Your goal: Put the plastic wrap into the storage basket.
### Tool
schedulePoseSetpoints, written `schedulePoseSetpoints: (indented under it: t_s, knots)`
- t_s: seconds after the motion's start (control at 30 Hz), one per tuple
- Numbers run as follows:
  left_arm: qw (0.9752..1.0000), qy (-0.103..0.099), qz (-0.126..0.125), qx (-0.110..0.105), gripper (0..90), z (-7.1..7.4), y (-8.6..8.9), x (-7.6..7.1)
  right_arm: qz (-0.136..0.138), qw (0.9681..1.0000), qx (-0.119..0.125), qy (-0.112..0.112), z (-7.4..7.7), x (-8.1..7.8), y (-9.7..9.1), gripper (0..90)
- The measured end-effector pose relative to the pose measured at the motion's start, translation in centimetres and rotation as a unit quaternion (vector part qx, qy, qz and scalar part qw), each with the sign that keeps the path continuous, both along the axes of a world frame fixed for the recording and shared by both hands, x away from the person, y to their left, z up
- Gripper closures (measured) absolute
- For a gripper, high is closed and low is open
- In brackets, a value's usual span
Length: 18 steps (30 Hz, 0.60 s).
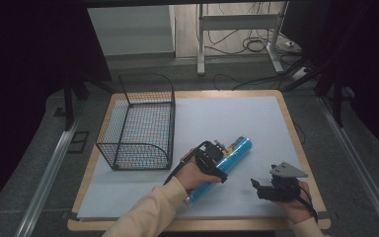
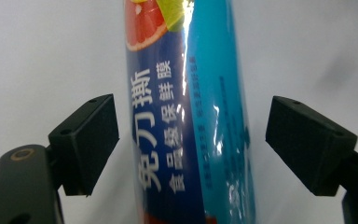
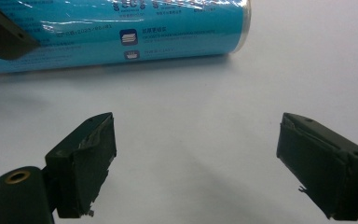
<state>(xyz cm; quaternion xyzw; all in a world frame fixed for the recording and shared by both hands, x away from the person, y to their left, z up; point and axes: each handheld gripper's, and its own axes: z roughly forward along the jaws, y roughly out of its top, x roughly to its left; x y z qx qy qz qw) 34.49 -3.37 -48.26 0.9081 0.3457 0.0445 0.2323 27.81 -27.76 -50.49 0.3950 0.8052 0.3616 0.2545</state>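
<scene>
In the lower middle of the high view, a long blue cylindrical roll of cling film in a glossy printed wrapper point(image 1: 227, 160) lies flat on the pale grey mat point(image 1: 227, 118) that covers the wooden table point(image 1: 288, 123). Its long axis runs on a diagonal, one end toward the lower left of the frame under the person's left hand point(image 1: 190, 173), the other pointing to the upper right.

The left gripper point(image 1: 211, 160) sits over the roll's middle. In the left gripper view, its jaws stand spread wide, one on either side of the roll point(image 2: 189, 116), with a clear gap of mat between each black pad and the wrapper; neither pad touches it. The roll runs straight up the frame between them, printed characters down its dark blue side and a grapefruit picture at the top.

The right gripper point(image 1: 271, 187) rests at the lower right, apart from the roll. In its own view its jaws gape open over bare mat, with the roll point(image 3: 121, 32) lying across the top of the frame, its end cap at the upper right.

A black wire mesh basket point(image 1: 138, 123) stands at the mat's left side, well apart from the roll.
</scene>
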Motion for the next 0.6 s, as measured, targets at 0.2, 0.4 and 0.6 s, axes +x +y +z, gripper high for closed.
schedulePoseSetpoints:
  t_s: [0.2,0.4,0.6]
  knots:
    - [0.9996,0.015,0.002,0.025,18.8,-1.0,-0.8,0.6,0.0,1.0,0.0,-0.001,0.0,0.0,0.0,12.2]
    - [0.9988,0.03,0.0,0.038,28.5,-1.6,-1.0,0.8,0.0,1.0,-0.001,0.0,0.0,0.0,0.0,12.2]
    - [0.9986,0.043,0.008,0.03,30.9,-1.5,-0.8,1.1,-0.002,1.0,-0.002,0.001,-0.1,0.0,-0.1,12.2]
